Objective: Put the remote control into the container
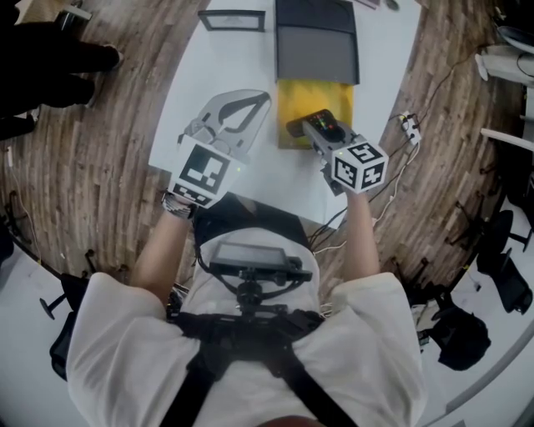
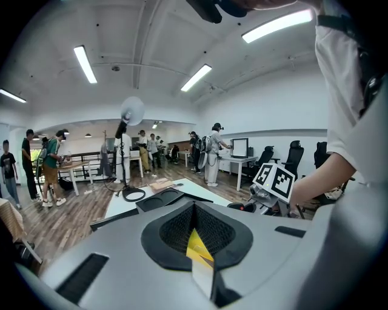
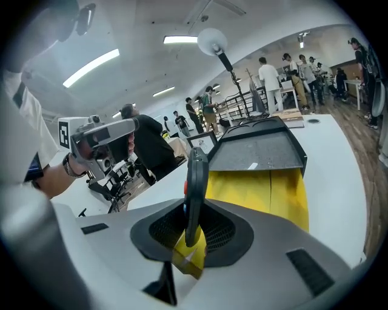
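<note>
A black remote control (image 1: 322,124) with coloured buttons is held on edge in my right gripper (image 1: 302,127), which is shut on it above a yellow mat (image 1: 292,104). In the right gripper view the remote control (image 3: 195,181) stands upright between the pads, with the yellow mat (image 3: 260,191) and the dark grey container (image 3: 257,151) beyond it. The container (image 1: 317,50) sits at the far middle of the white table (image 1: 384,50). To the left, my left gripper (image 1: 260,100) hovers over the table with its jaws together and nothing in them; the left gripper view (image 2: 194,206) shows the same.
A black rectangular frame (image 1: 232,20) lies at the table's far left. Cables and a small connector (image 1: 409,127) trail off the right edge. Office chairs (image 1: 501,258) stand on the wooden floor to the right. People and a fan on a stand (image 3: 212,41) are farther off.
</note>
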A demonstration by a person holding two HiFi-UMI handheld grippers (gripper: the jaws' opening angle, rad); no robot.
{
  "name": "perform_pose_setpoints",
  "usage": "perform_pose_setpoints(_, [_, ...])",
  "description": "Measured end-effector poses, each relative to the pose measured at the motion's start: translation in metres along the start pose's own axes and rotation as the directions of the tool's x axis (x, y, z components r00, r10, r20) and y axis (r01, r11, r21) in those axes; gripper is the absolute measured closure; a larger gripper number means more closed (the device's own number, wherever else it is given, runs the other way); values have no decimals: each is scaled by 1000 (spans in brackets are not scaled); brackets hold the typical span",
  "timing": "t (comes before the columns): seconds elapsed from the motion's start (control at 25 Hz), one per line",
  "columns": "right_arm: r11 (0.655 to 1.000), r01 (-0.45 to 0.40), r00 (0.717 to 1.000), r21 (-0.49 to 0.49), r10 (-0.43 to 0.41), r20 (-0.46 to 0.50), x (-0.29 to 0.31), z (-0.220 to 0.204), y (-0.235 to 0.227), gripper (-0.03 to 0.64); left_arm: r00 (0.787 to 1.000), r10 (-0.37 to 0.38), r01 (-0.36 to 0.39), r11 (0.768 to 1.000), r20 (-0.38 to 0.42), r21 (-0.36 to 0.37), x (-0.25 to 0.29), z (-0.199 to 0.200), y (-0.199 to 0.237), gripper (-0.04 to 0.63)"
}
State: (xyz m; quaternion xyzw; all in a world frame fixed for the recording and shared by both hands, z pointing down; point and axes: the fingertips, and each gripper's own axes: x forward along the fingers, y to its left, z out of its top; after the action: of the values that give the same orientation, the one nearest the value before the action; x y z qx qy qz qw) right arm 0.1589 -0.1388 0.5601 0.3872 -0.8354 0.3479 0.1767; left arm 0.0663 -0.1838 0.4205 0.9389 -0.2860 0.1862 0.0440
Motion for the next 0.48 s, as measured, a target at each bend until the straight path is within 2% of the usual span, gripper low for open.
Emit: perform_pose_setpoints(0.48, [1000, -31, 997, 1, 31, -64, 9, -11, -5, 549, 1000, 9, -9, 1000, 3, -18, 1, -3, -1, 584])
